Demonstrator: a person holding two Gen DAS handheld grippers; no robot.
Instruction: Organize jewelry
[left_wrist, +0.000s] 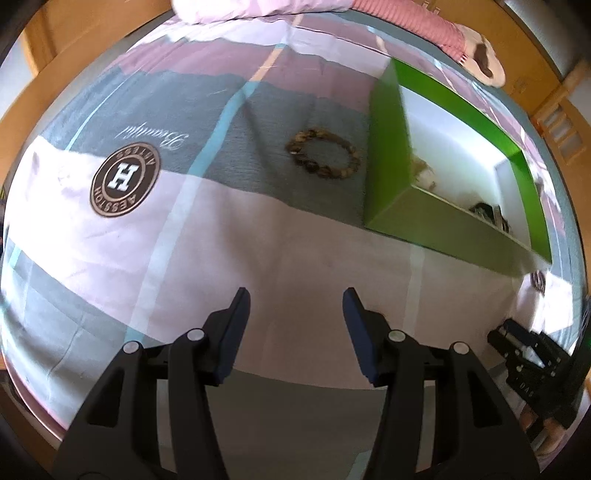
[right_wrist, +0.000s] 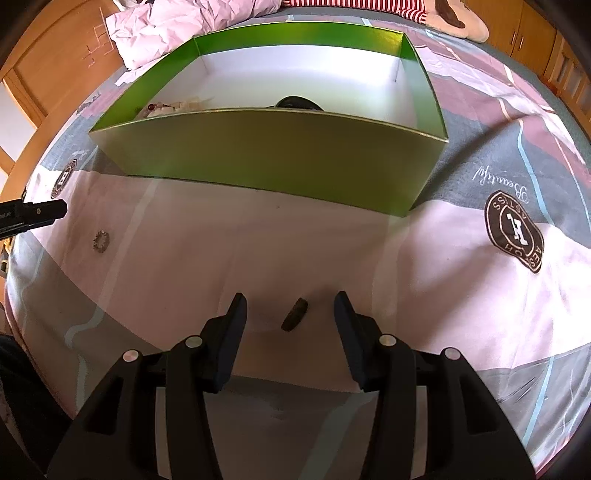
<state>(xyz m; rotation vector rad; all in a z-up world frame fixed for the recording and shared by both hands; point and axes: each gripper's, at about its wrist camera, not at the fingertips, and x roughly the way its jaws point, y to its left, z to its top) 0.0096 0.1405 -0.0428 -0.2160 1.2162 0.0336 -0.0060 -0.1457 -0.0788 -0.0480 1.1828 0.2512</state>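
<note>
Right wrist view: right tool (right_wrist: 290, 314) open, small dark ring (right_wrist: 294, 314) between jaws on bed sheet (right_wrist: 295, 240), ungripped. Risk: sheet pinched, ring tipped away. Left tool (left_wrist: 295, 308) open, empty; bead bracelet (left_wrist: 324, 153) outside green box (left_wrist: 388, 147).

On the bedsheet (left_wrist: 295, 236), a round dark brown badge (left_wrist: 125, 180) was printed, seen upside down in the left wrist view. A large white letter "H" was set at its centre, and "AESSTON" could be read around its rim; a second word on the ring appeared to read "ANTESS", though this could not be made out with certainty. Beside the badge, the cursive word "Beautiful" (left_wrist: 155, 137) was written in white on a grey patch of the sheet. The same badge design (right_wrist: 514, 230) with its "H", and the same script word (right_wrist: 501, 184), were repeated on the sheet in the right wrist view. A further small badge (right_wrist: 65, 178) was too small to be read.
</note>
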